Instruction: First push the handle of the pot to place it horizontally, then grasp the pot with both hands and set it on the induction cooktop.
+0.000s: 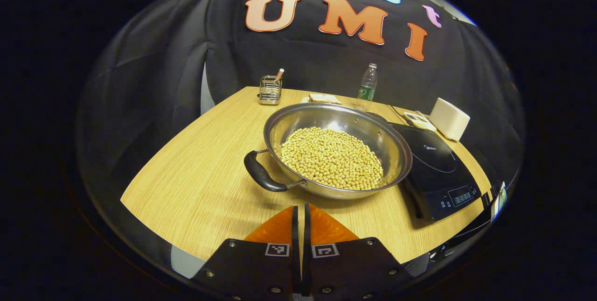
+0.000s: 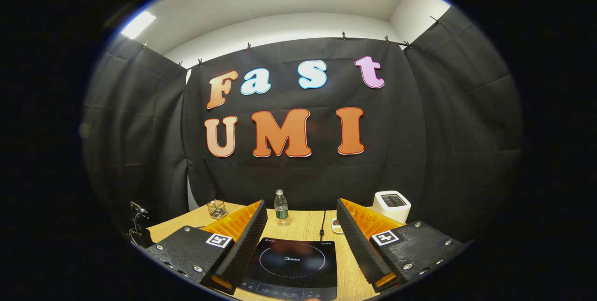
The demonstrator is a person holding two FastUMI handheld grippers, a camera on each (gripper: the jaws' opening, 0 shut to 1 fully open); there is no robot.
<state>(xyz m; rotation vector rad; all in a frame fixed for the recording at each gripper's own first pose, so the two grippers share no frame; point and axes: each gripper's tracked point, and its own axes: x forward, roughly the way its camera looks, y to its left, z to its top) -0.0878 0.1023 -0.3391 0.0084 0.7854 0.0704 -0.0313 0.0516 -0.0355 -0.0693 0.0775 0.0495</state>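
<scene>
my left gripper [image 1: 301, 212] has its fingers pressed together on nothing, just short of the pot [image 1: 336, 149] of beans, whose handle [image 1: 259, 172] sits ahead to its left. my right gripper [image 2: 302, 226] is spread wide over the induction cooktop [image 2: 291, 261].

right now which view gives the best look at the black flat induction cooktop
The right gripper view: the black flat induction cooktop lies centred between the open right gripper's fingers, top face and ring marking plain, near corners cut off. The left gripper view shows it off to the side, its near edge partly behind the steel pot of beans.
</scene>
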